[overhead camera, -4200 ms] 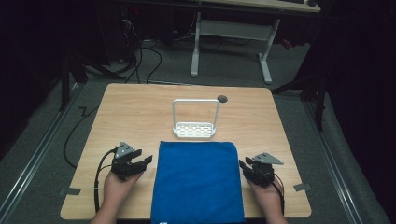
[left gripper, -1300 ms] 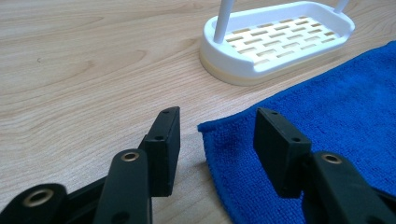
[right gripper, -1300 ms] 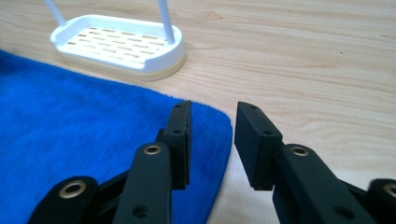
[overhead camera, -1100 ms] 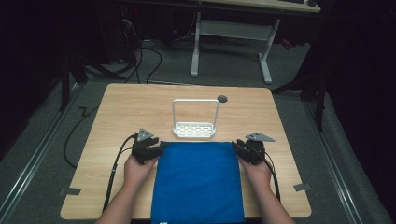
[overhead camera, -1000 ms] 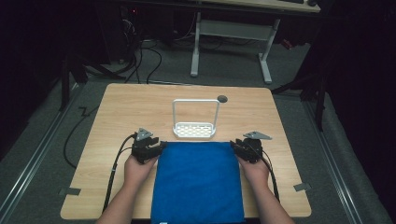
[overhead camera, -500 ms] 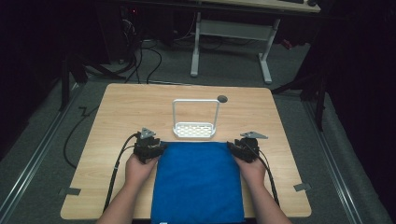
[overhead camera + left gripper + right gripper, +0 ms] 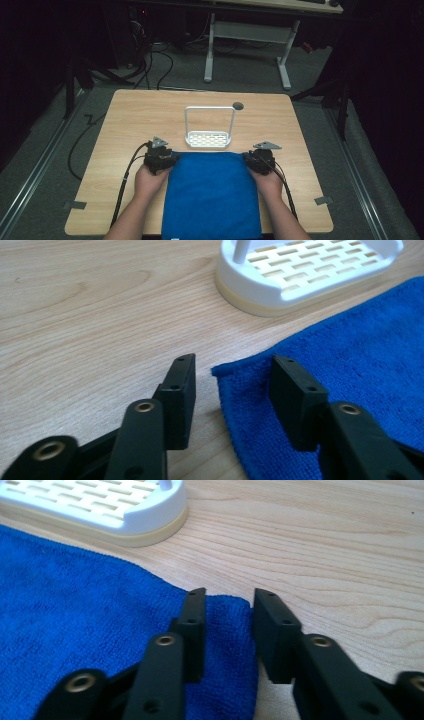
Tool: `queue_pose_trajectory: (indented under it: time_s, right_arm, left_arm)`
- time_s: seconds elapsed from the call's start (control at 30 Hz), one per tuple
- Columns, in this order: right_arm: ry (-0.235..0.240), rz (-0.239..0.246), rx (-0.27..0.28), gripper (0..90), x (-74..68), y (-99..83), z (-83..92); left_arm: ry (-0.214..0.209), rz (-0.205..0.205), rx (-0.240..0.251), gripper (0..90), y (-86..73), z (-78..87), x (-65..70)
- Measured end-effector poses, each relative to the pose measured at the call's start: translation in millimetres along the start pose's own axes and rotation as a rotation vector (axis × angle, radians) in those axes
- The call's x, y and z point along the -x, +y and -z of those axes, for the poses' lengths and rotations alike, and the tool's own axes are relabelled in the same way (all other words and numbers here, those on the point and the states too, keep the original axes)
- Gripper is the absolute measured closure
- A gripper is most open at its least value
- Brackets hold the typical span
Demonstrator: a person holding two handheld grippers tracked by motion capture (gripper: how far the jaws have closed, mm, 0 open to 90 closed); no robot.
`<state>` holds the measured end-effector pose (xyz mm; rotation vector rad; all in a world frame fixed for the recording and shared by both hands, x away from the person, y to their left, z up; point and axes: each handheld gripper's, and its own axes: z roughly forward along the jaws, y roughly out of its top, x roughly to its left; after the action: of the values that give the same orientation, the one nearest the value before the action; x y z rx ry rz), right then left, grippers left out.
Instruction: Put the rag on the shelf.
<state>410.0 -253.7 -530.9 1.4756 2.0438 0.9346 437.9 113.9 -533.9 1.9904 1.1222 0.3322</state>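
Dim room all around, cables and a grey desk frame behind, and up front a pale wooden counter point(image 7: 150, 115) with a blue terry cloth point(image 7: 212, 195) spread flat at its near edge, reaching from the person's side up to a white slotted plastic rack with a wire hoop handle point(image 7: 209, 134). Both hands are parked at the cloth's 2 far corners. Left gripper point(image 7: 232, 377): its fingers have just been closing, and they straddle the corner, 1 finger on bare wood, the other over the fabric, with a gap showing, so nothing is pinched yet. Right gripper point(image 7: 227, 615): same story, fingers just closing, the corner of the cloth between them, not visibly clamped. Now the risks. The cloth lies flat, so fingers could close on air above it or catch just the top loops, and the corner would slip out on the lift. If 1 side bites before the other, the cloth drags crooked. And that rack sits just beside the far hem; a forward sweep could knock it.
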Motion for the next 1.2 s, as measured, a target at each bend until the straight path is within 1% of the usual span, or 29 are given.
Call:
queue_pose_trajectory:
  time_s: [0.03, 0.07, 0.1, 0.13, 0.17, 0.2, 0.23, 0.27, 0.3, 0.37, 0.4, 0.43, 0.47, 0.5, 0.53, 0.57, 0.6, 0.63, 0.67, 0.7, 0.73, 0.77, 0.83, 0.87, 0.9, 0.97, 1.1, 1.17, 1.2]
  right_arm:
    - [0.003, 0.005, -0.001, 76.7, -0.9, -0.2, 0.4]
    - [0.003, 0.005, -0.001, 76.7, -0.9, -0.2, 0.4]
    - [0.010, 0.010, -0.001, 80.6, -1.5, -0.4, 0.5]
    - [0.013, 0.012, -0.002, 82.6, -1.9, -0.5, 0.5]
    - [0.013, 0.012, -0.002, 82.6, -1.9, -0.5, 0.5]
    - [0.016, 0.024, -0.003, 85.8, -3.3, -0.6, 0.7]
    - [0.015, 0.036, -0.002, 86.2, -3.7, -0.7, 0.8]
    - [0.015, 0.036, -0.002, 86.2, -3.7, -0.7, 0.8]
    - [0.022, 0.035, 0.014, 86.7, -4.6, -1.3, 2.3]
    - [0.026, 0.033, 0.024, 86.8, -4.1, -1.7, 3.1]
    - [0.036, 0.013, 0.044, 86.8, -3.7, -3.6, 6.5]
    - [0.036, 0.013, 0.044, 86.8, -3.7, -3.6, 6.5]
    - [0.045, 0.015, 0.067, 86.8, -4.1, -4.1, 11.2]
    - [0.045, 0.020, 0.080, 86.8, -4.3, -4.0, 13.7]
    - [0.047, 0.018, 0.093, 86.8, -5.0, -3.5, 17.6]
    - [0.047, 0.018, 0.093, 86.8, -5.0, -3.5, 17.6]
    - [0.058, 0.015, 0.131, 86.8, -5.8, -2.2, 26.3]
    - [0.058, 0.015, 0.131, 86.8, -5.8, -2.2, 26.3]
    - [0.068, 0.013, 0.161, 86.8, -7.5, -2.2, 33.5]
    - [0.068, 0.013, 0.161, 86.8, -7.5, -2.2, 33.5]
    - [0.073, 0.016, 0.176, 86.8, -8.2, -2.4, 36.6]
    - [0.081, 0.018, 0.202, 86.8, -10.0, -3.2, 42.6]
    - [0.092, 0.009, 0.220, 86.8, -11.7, -5.8, 47.6]
    - [0.092, 0.009, 0.220, 86.8, -11.7, -5.8, 47.6]
    - [0.102, 0.008, 0.224, 86.8, -13.4, -10.0, 51.9]
    - [0.105, 0.013, 0.221, 86.8, -13.5, -10.9, 52.8]
    - [0.126, -0.008, 0.233, 86.8, -9.4, -13.6, 57.5]
    - [0.129, -0.011, 0.244, 86.8, -9.8, -13.1, 60.1]
    - [0.130, -0.006, 0.251, 86.8, -10.1, -12.7, 61.3]
  left_arm:
    - [-0.020, 0.011, 0.000, 59.9, 0.1, 0.0, -1.3]
    - [-0.020, 0.011, 0.000, 61.7, 0.1, 0.0, -1.3]
    - [-0.030, 0.015, 0.000, 63.1, 0.2, -0.3, -1.9]
    - [-0.037, 0.008, -0.005, 65.0, 0.4, -0.3, -1.8]
    - [-0.037, 0.008, -0.005, 67.8, 0.4, -0.3, -1.8]
    - [-0.039, -0.010, -0.008, 71.7, 0.1, -0.6, 0.0]
    - [-0.038, -0.014, -0.009, 73.6, 0.1, -0.6, 0.4]
    - [-0.038, -0.014, -0.009, 76.9, 0.1, -0.6, 0.4]
    - [-0.034, -0.022, -0.012, 79.9, -0.1, -0.6, 1.2]
    - [-0.035, -0.025, -0.013, 83.5, -0.3, -0.3, 1.2]
    - [-0.034, -0.038, -0.003, 85.5, -0.9, 1.0, 2.6]
    - [-0.034, -0.038, -0.003, 87.0, -0.9, 1.0, 2.6]
    - [-0.023, -0.055, 0.027, 87.8, -2.5, 3.7, 4.6]
    - [-0.023, -0.055, 0.027, 88.0, -2.5, 3.7, 4.6]
    - [-0.018, -0.062, 0.053, 88.1, -4.0, 6.1, 6.2]
    - [-0.018, -0.062, 0.053, 88.3, -4.0, 6.1, 6.2]
    - [-0.008, -0.073, 0.077, 88.4, -5.3, 9.1, 7.3]
    - [-0.008, -0.073, 0.077, 88.5, -5.3, 9.1, 7.3]
    - [-0.005, -0.079, 0.083, 88.6, -5.8, 10.1, 8.5]
    - [0.000, -0.091, 0.084, 88.6, -6.0, 10.9, 10.1]
    - [0.009, -0.106, 0.091, 88.6, -6.2, 11.5, 12.4]
    - [0.021, -0.129, 0.101, 88.6, -6.5, 14.1, 15.6]
    - [0.016, -0.127, 0.115, 88.5, -5.7, 18.1, 18.3]
    - [0.016, -0.127, 0.115, 88.5, -5.7, 18.1, 18.3]
    - [0.006, -0.122, 0.144, 88.5, -5.4, 23.7, 21.2]
    - [0.004, -0.120, 0.153, 88.5, -5.3, 27.1, 22.4]
    - [-0.014, -0.099, 0.181, 88.5, -5.6, 36.1, 22.1]
    - [-0.014, -0.094, 0.189, 88.5, -5.6, 38.3, 21.8]
    - [0.002, -0.107, 0.203, 88.5, -5.1, 41.7, 23.2]
